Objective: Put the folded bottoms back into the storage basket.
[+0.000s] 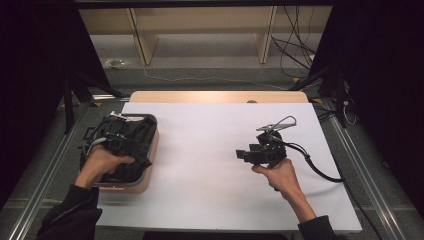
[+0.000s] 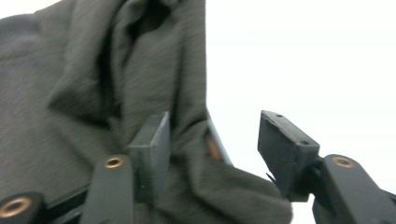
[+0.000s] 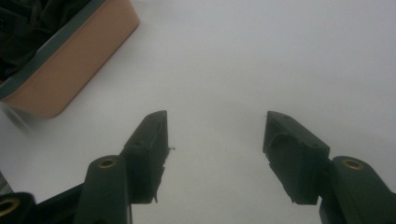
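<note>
While the left gripper [image 1: 131,150] hangs over the bin [image 1: 152,150] at the desk's left edge, its jaws stand partly apart with nothing clamped; no earlier look to compare

Left gripper view: dark grey cloth [image 2: 84,93] bunched in folds just under and behind the jaws. One jaw overlaps the cloth in that view, the other stands off over white. Pads press on nothing. Cannot tell whether the near jaw brushes the fabric

High view: cloth [image 1: 127,137] heaped inside the bin, filling it to the rim. Bin is tan-sided with a dark rim, sitting on the white sheet [image 1: 210,165] that covers the desk [image 1: 215,96]. Left hand [image 1: 100,162] over the bin's near half

Right gripper [image 1: 245,155] well apart from the bin, over open sheet right of centre, jaws pointing left toward it. Right gripper view: jaws fairly wide, nothing between them, white sheet below; bin corner [image 3: 70,65] at upper left, off to the side of the jaws. Right hand [image 1: 280,175] grips from below, cable [image 1: 320,167] looping off to the right

Nothing lies on the sheet between the two grippers. Beyond the desk: grey floor, loose cables [image 1: 295,45], wooden frame legs [image 1: 142,40]
</note>
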### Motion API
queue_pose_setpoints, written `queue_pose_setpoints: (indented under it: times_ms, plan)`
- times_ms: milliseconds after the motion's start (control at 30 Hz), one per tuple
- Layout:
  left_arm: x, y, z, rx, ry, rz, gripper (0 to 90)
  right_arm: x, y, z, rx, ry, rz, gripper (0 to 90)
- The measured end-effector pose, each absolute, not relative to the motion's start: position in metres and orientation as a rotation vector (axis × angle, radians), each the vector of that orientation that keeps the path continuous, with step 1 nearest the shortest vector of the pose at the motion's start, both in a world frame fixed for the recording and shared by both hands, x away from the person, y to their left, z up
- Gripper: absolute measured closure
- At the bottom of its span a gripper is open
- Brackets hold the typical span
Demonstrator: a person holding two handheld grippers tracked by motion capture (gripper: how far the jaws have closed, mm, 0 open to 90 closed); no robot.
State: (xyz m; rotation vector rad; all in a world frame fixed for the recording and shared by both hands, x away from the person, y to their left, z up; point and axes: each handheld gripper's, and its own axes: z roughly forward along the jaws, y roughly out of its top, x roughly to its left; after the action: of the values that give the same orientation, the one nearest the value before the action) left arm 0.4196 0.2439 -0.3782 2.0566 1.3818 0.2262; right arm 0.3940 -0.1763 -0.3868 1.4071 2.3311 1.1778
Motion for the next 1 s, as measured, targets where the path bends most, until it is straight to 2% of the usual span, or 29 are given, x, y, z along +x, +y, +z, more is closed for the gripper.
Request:
queue_pose_setpoints:
  times_ms: [67,100,167,400,700,1000]
  plan:
    - [0.418,0.241,-0.378,2.054,1.359,0.235,55.2,0.394,-0.176,-0.387,1.407,2.332,1.177,41.3]
    - [0.417,0.240,-0.380,2.058,1.349,0.218,64.5,0.394,-0.177,-0.387,1.407,2.334,1.175,41.4]
    - [0.417,0.239,-0.386,2.076,1.358,0.180,70.9,0.393,-0.177,-0.387,1.410,2.333,1.175,41.4]
    - [0.412,0.248,-0.402,2.060,1.418,0.206,84.7,0.392,-0.178,-0.387,1.412,2.331,1.175,41.4]
    - [0.416,0.252,-0.429,2.092,1.459,0.155,88.2,0.392,-0.178,-0.389,1.413,2.336,1.168,41.4]
    - [0.427,0.246,-0.443,2.112,1.498,0.155,86.0,0.391,-0.179,-0.388,1.411,2.330,1.174,41.4]
